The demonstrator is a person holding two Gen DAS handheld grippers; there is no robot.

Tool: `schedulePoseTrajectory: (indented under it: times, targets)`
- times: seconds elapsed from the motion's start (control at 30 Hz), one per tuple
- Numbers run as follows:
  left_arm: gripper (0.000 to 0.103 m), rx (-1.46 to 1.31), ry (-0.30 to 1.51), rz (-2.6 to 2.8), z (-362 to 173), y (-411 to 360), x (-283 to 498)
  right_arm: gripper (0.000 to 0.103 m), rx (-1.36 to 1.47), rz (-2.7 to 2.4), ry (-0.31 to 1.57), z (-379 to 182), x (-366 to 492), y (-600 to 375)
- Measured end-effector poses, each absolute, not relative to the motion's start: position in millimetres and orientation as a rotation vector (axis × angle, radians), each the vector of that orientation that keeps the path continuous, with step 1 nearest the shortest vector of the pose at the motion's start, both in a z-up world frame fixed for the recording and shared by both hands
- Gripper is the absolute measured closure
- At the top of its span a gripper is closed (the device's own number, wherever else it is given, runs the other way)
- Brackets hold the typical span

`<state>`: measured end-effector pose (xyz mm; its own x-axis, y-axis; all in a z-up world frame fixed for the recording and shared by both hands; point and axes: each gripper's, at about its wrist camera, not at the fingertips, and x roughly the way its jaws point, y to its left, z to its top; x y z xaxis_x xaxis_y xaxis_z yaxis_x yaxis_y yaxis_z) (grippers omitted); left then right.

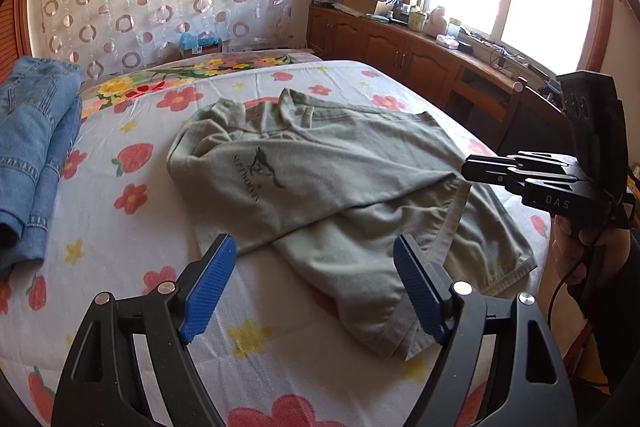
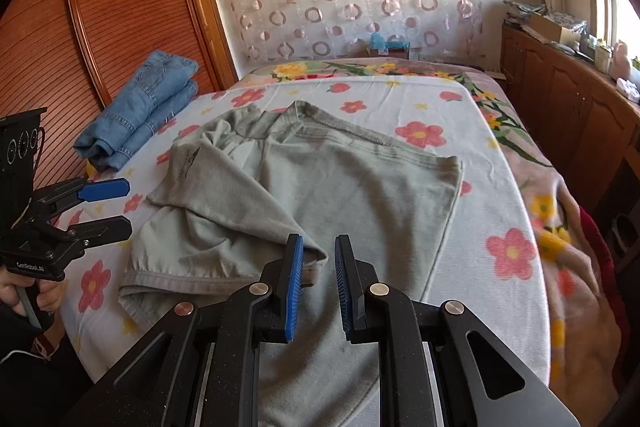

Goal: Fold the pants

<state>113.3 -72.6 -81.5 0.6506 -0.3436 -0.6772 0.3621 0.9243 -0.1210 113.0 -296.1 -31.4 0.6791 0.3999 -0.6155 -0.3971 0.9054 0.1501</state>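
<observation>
Grey-green pants point(image 1: 332, 183) lie crumpled on the flowered bed sheet point(image 1: 120, 235), one leg folded across the other; they also show in the right wrist view point(image 2: 320, 187). My left gripper point(image 1: 316, 263) is open wide, hovering just above the near edge of the pants, empty. It also shows at the left of the right wrist view point(image 2: 116, 207). My right gripper point(image 2: 319, 259) is a little open, its blue pads point(image 2: 296, 287) a narrow gap apart above the pants, holding nothing. It shows side-on in the left wrist view point(image 1: 476, 169) over the pants' right side.
Folded blue jeans point(image 1: 32, 155) lie at the bed's left, by a wooden wardrobe point(image 2: 100, 27). A wooden cabinet point(image 1: 400, 51) with clutter runs under the window on the right. A flowered blanket point(image 2: 560, 211) hangs off the bed's right edge.
</observation>
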Motion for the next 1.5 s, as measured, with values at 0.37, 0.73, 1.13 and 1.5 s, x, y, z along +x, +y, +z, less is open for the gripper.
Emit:
schedulePoseTrajectory:
  times: [0.37, 0.73, 1.13, 1.5]
  targets:
    - [0.021, 0.006, 0.795, -0.387, -101.2, -66.3, 107.5, 0.086, 0.009, 0.441, 0.731, -37.7, 111.0, -289.1]
    - [0.021, -0.011, 0.807, -0.391, -108.1, -65.0, 105.7, 0.070, -0.038, 0.412, 0.749, -43.1, 113.3, -274.7]
    - [0.021, -0.007, 0.773, -0.378, -101.4, -62.9, 97.4, 0.097, -0.002, 0.489, 0.637, -15.7, 81.7, -277.5]
    - [0.021, -0.003, 0.750, -0.412, -94.7, -68.2, 85.8, 0.098, 0.058, 0.453, 0.586, 0.4, 36.7, -303.6]
